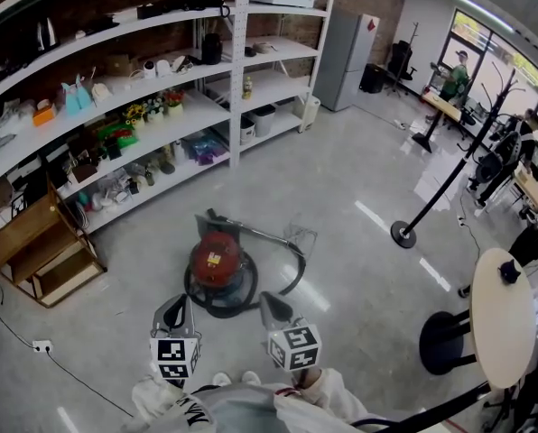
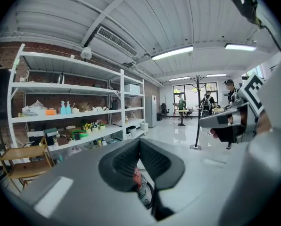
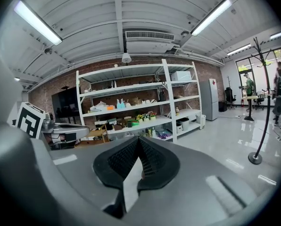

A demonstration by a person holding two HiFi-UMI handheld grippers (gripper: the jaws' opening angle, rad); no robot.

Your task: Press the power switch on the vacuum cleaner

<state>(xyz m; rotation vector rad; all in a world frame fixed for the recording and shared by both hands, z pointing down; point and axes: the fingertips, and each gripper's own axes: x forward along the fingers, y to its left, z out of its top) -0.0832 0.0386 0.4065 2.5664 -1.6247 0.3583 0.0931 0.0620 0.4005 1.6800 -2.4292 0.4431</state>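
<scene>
Two units, left gripper (image 1: 174,312) and right gripper (image 1: 274,310), fingers closed and empty, hover near the red vacuum cleaner (image 1: 217,260) on glossy grey floor (image 1: 341,188); shelving (image 1: 242,70) lines the far side, open floor to its right.

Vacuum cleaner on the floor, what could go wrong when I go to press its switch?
The hose loops round the vacuum cleaner on the near side, so stepping in could snag it. The left tool and right tool are both short of it; a long reach down may press the wrong spot.
</scene>
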